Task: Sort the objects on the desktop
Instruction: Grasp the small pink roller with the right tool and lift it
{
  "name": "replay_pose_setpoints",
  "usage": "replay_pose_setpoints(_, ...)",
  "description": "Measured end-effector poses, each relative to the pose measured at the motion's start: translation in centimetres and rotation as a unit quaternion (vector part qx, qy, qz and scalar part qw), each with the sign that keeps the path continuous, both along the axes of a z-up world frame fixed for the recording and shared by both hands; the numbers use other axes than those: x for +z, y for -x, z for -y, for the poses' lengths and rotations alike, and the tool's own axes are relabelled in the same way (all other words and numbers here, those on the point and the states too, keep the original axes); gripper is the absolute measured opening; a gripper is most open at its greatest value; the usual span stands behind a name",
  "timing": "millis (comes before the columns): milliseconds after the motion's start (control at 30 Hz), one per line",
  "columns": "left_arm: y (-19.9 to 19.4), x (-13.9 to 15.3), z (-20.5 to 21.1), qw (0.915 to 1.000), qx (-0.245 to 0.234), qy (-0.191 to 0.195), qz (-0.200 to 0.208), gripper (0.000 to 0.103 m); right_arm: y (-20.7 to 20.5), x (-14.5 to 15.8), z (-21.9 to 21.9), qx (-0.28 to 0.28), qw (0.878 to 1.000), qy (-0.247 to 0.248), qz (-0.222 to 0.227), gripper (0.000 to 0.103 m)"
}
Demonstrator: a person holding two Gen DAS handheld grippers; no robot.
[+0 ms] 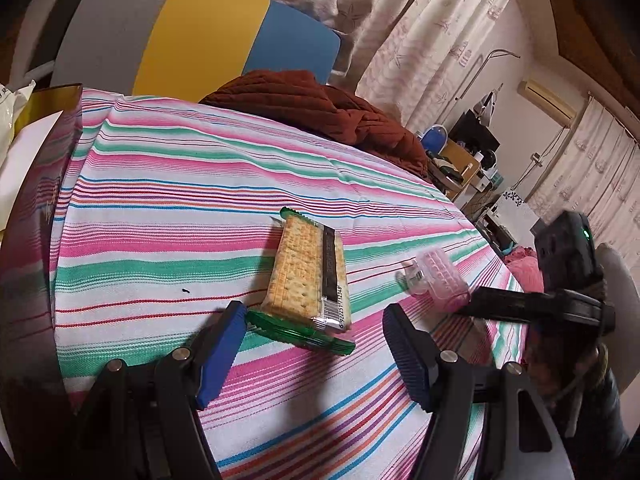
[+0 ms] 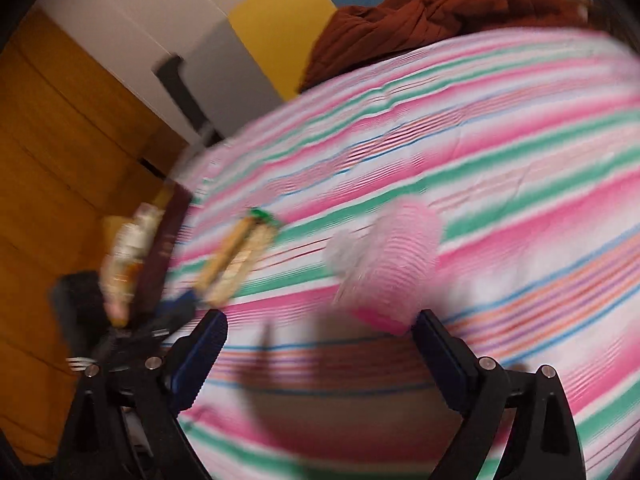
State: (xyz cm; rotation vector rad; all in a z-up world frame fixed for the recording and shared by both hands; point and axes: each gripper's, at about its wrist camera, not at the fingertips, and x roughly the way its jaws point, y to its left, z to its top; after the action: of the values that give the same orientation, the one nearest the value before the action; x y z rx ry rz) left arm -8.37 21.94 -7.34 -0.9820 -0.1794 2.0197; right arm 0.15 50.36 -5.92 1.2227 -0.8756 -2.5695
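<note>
A packet of crackers (image 1: pixel 308 276) with green ends lies on the striped tablecloth (image 1: pixel 160 208). My left gripper (image 1: pixel 316 350) is open, and the packet's near end sits just ahead of its blue fingertips, between them. A small pink see-through plastic item (image 1: pixel 440 280) lies to the right. My right gripper (image 1: pixel 520 302) reaches it from the right edge. In the blurred right wrist view the right gripper (image 2: pixel 320 328) is wide open. The pink item (image 2: pixel 384 264) rests just ahead of its right finger. The cracker packet (image 2: pixel 236 256) shows at the left.
A dark maroon box (image 1: pixel 44 200) stands along the table's left edge, with a pale bag (image 1: pixel 12 112) behind it. A rust-brown cloth (image 1: pixel 320 108) is heaped at the far edge. Beyond it stands a grey, yellow and blue chair back (image 1: pixel 200 36).
</note>
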Motion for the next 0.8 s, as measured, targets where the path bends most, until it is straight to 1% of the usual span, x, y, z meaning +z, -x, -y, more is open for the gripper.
replay_pose_setpoints(33, 0.0, 0.0, 0.0, 1.0, 0.0, 0.0, 0.0, 0.071, -0.5, -0.2, 0.0, 0.006, 1.0, 0.025, -0.013, 0.095)
replay_pose_setpoints(67, 0.0, 0.0, 0.0, 1.0, 0.0, 0.0, 0.0, 0.071, -1.0, -0.4, 0.0, 0.008, 0.999, 0.041, -0.026, 0.095)
replay_pose_setpoints(133, 0.0, -0.1, 0.2, 1.0, -0.001, 0.0, 0.0, 0.071, -2.1, -0.7, 0.0, 0.008, 0.997, 0.059, -0.051, 0.095)
replay_pose_setpoints(167, 0.1, -0.1, 0.2, 1.0, -0.002, 0.0, 0.0, 0.071, -2.5, -0.7, -0.2, 0.003, 0.996, 0.059, -0.061, 0.095)
replay_pose_setpoints(267, 0.2, -0.1, 0.3, 1.0, -0.003, 0.0, 0.0, 0.071, -3.6, 0.1, -0.7, -0.035, 0.995, 0.007, -0.088, 0.095)
replay_pose_setpoints(333, 0.2, -0.1, 0.3, 1.0, -0.003, 0.0, 0.0, 0.071, -4.2, 0.8, -0.4, -0.044, 0.993, -0.037, -0.102, 0.095)
replay_pose_setpoints(400, 0.2, 0.0, 0.3, 1.0, -0.003, 0.0, 0.0, 0.071, -4.4, 1.2, 0.0, -0.044, 0.988, -0.093, -0.112, 0.095)
replay_pose_setpoints(467, 0.2, 0.0, 0.3, 1.0, -0.003, 0.0, 0.0, 0.071, -4.2, 1.4, 0.6, -0.043, 0.981, -0.156, -0.11, 0.095)
replay_pose_setpoints(500, 0.2, 0.0, 0.3, 1.0, -0.003, 0.0, 0.0, 0.071, -3.9, 1.3, 0.8, -0.04, 0.978, -0.174, -0.107, 0.095)
replay_pose_setpoints(567, 0.2, 0.0, 0.3, 1.0, -0.003, 0.001, 0.0, 0.071, -3.1, 1.1, 0.8, -0.034, 0.976, -0.194, -0.097, 0.095)
replay_pose_setpoints(767, 0.2, 0.1, 0.4, 1.0, -0.002, 0.001, 0.001, 0.071, -1.2, 1.0, 0.5, -0.001, 0.971, -0.221, -0.085, 0.095)
replay_pose_setpoints(800, 0.2, 0.1, 0.4, 1.0, -0.002, 0.001, 0.001, 0.071, -0.8, 0.8, 0.6, 0.006, 0.971, -0.224, -0.084, 0.09)
